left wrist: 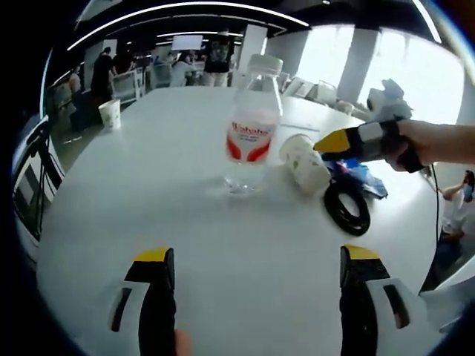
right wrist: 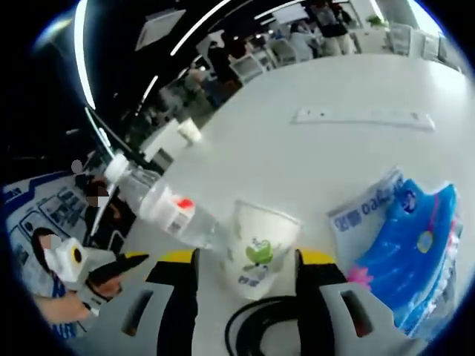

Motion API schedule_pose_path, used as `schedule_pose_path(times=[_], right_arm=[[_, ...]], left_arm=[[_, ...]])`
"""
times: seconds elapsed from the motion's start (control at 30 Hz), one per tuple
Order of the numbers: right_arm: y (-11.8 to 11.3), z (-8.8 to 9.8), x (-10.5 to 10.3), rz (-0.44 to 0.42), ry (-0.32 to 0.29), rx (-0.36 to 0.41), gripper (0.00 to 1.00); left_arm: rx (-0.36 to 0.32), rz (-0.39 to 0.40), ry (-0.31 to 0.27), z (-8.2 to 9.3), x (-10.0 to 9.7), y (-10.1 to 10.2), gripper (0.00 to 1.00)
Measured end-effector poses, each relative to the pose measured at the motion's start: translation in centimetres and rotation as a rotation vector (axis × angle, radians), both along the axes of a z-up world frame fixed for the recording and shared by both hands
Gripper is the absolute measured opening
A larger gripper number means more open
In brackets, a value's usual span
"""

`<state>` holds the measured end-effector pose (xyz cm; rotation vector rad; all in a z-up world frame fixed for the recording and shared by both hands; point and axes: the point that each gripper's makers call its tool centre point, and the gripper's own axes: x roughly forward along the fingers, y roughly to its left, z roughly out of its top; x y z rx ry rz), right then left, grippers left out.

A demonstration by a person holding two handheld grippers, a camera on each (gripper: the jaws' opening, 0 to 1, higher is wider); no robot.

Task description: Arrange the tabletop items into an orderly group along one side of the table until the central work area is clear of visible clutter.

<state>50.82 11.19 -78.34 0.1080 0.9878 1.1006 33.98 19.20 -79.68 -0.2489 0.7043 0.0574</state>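
My right gripper [right wrist: 247,268] straddles the paper cup [right wrist: 260,248], jaws either side, not visibly pinching, ready to shift it toward the blue packets [right wrist: 415,252] on the right. My left gripper [left wrist: 256,271] waits wide open near the upright water bottle [left wrist: 252,122].
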Motion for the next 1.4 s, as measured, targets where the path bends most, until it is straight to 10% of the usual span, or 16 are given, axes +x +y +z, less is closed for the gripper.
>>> schedule_pose_path(times=[1.4], right_arm=[[1.2, -2.2, 1.3, -0.038, 0.069, -0.042, 0.36]], left_arm=[[-0.072, 0.004, 0.024, -1.6, -0.7, -1.1, 0.87]])
